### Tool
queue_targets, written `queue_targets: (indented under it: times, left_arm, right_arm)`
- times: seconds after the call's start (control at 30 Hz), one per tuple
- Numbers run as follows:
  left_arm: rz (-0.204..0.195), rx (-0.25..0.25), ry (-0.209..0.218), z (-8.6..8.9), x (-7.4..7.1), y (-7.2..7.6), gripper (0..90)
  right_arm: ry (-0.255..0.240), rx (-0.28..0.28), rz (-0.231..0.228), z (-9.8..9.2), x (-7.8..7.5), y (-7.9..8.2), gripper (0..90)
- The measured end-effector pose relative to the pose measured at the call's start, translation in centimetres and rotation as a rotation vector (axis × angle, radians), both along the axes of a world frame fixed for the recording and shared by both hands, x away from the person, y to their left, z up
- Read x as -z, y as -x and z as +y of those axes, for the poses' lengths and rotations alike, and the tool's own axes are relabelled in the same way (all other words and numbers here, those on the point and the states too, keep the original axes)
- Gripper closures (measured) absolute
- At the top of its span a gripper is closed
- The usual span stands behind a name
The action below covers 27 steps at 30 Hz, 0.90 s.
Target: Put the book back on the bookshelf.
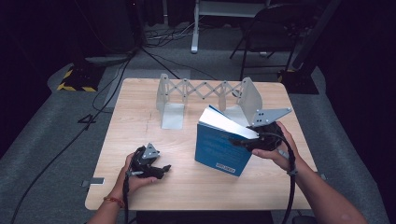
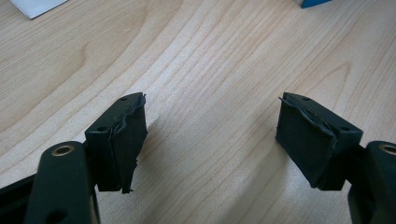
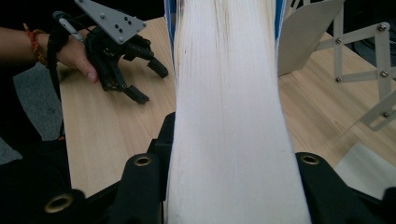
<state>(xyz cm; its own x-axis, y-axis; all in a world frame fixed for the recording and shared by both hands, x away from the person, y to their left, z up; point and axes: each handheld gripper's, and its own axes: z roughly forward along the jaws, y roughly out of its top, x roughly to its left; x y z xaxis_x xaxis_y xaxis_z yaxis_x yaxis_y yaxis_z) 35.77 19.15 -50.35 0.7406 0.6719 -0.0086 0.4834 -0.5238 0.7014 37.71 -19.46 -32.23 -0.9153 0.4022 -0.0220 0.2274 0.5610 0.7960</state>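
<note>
- I had the right gripper [image 1: 254,140] clamped on the blue book [image 1: 219,151], its fingers pressed against both covers with the white page edge [image 3: 229,116] running up between them in the right gripper view. Gripping across the thickness kept the pages from fanning open.
- The book stood tilted on the surface [image 1: 140,112], its lower edge apparently down on the wood and its top leaning toward the rack, right of centre. My guess is that I held it near its upper end so I could pivot it upright.
- The expanding metal book rack [image 1: 205,93] sat at the far edge, its scissor links stretched between two end plates. The book was just in front of the right-hand plate, which suggests it was meant to go there.
- My left gripper [image 1: 156,170] rested low over the near-left part of the surface, fingers [image 2: 123,140] spread apart with bare wood between them. It was well away from the book, so it stayed out of the right hand's way.
</note>
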Motion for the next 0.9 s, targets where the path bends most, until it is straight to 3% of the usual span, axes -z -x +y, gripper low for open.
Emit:
queue_targets:
  times: [0.63,0.9]
  left_arm:
    - [0.004,-0.023,-0.002,-0.1,0.0,0.0,21.0]
    - [0.004,-0.027,-0.004,-0.1,0.0,0.0,20.8]
  right_arm:
    - [0.011,0.132,0.002,-5.9,-0.2,0.0,61.1]
    - [-0.002,0.213,-0.006,-8.2,-0.3,-0.2,61.2]
